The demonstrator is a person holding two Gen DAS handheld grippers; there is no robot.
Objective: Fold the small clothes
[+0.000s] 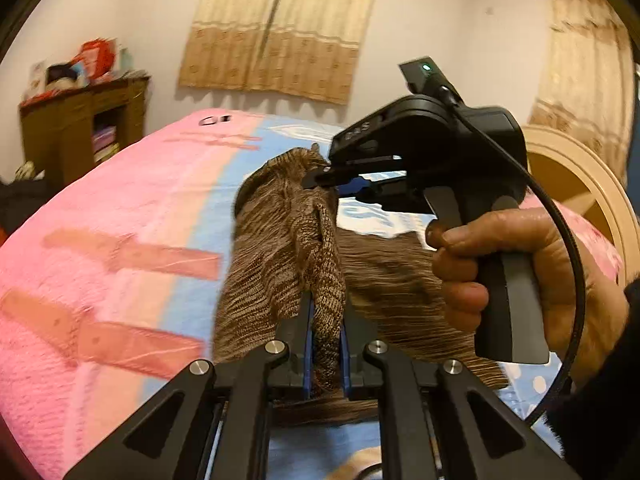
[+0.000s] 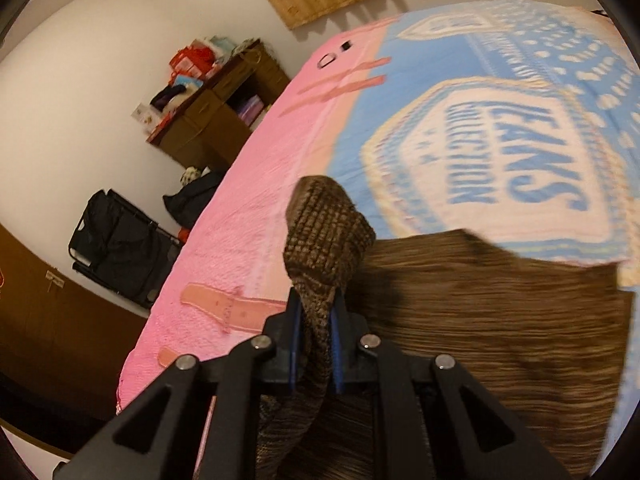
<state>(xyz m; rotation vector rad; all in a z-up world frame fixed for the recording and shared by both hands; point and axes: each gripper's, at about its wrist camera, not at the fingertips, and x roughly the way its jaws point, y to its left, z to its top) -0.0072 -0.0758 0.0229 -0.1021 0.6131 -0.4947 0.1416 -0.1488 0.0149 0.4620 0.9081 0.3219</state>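
A: Left wrist view?
B: The left claw [image 1: 326, 336] pinches a fold of the brown knit garment [image 1: 280, 248]; the right claw [image 1: 320, 178] grips its far edge, above the bed [image 1: 120, 200].
A: Right wrist view?
B: The claw [image 2: 314, 344] clamps bunched knit [image 2: 324, 236]; the rest lies right.

The left gripper [image 1: 326, 332] has its 2 fingers pinched close on brown knit cloth [image 1: 280, 240]. The right gripper [image 2: 314, 344] is likewise clamped on a fold of it, raised level with the left one, its handle gripped by the right hand [image 1: 520, 272], forefinger on the trigger.
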